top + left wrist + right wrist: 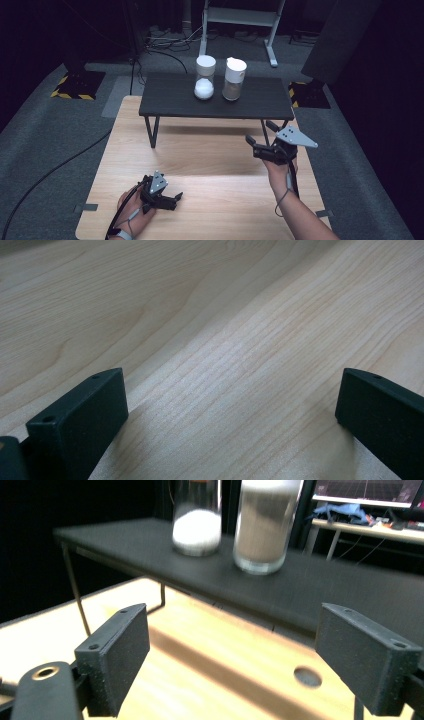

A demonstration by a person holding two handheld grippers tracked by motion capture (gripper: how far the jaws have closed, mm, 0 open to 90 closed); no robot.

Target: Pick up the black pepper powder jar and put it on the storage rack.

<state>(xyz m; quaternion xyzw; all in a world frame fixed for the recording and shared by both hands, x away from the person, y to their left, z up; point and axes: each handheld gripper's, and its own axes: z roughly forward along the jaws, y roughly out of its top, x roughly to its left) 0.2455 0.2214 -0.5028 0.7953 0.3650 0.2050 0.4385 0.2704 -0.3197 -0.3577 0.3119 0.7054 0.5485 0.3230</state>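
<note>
Your right gripper [265,134], jaws wide and empty, has the upright brown-filled jar [234,79] ahead and slightly left, nearer than your left gripper [172,198].

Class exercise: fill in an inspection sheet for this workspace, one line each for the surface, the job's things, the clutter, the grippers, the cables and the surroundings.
Surface: light wooden table, with a low black shelf on thin legs standing at its far end.
Job's things: two clear jars side by side on the shelf, the jar of white powder to the left of the jar of brown powder.
Clutter: nothing seen.
Grippers: left gripper low over the table, open and holding nothing; right gripper raised near the shelf's right end, open and holding nothing.
Cables: a cable trails from the left gripper; floor cables lie beyond the shelf.
Surroundings: grey carpet, a white frame stand, dark room.
</note>
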